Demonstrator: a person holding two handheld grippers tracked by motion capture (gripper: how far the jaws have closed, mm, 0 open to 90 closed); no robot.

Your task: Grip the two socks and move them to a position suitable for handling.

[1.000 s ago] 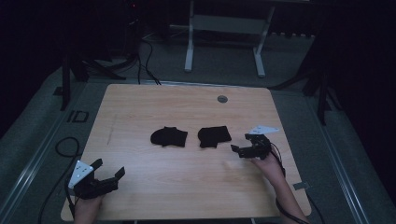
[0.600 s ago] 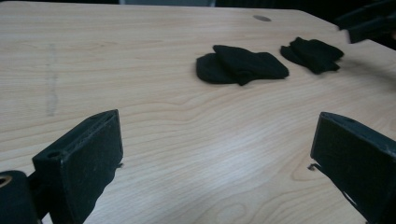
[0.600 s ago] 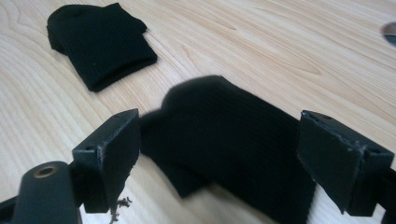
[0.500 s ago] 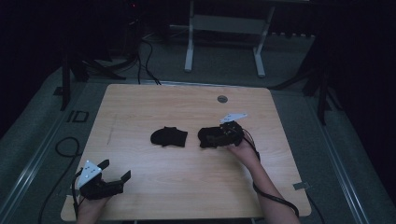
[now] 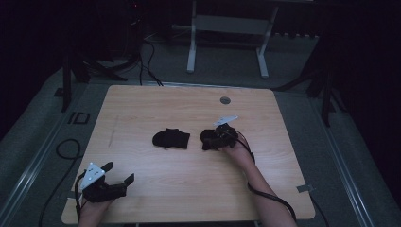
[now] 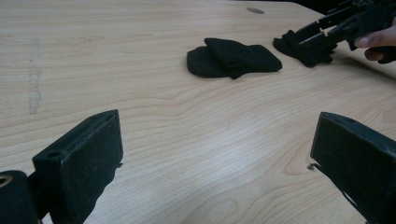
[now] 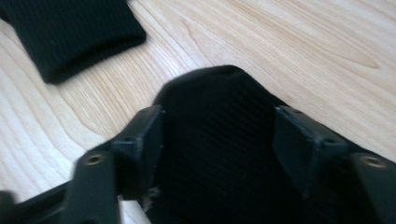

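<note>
Two black folded cloths lie mid-table. The left cloth (image 5: 171, 138) (image 6: 233, 57) lies alone; its end shows as the dark cloth (image 7: 70, 32) at the top left of the right gripper view. My right gripper (image 5: 215, 139) (image 7: 217, 126) is down over the right cloth (image 5: 206, 137) (image 7: 217, 163). Its jaws have just been closing and stand either side of a hump of that fabric, still fairly wide apart. In the left gripper view the right cloth (image 6: 303, 46) lies under the other gripper. My left gripper (image 5: 118, 172) (image 6: 217, 126) is open and empty at the near left corner.
The wooden table (image 5: 189, 104) has a round grommet hole (image 5: 225, 100) (image 6: 254, 10) near its far edge. Cables run over the floor at the left, and a white desk frame (image 5: 227, 42) stands beyond the table.
My right gripper has moved left from near the table's right edge onto the right cloth, and its jaws have narrowed around the fabric. The left gripper has barely shifted.
</note>
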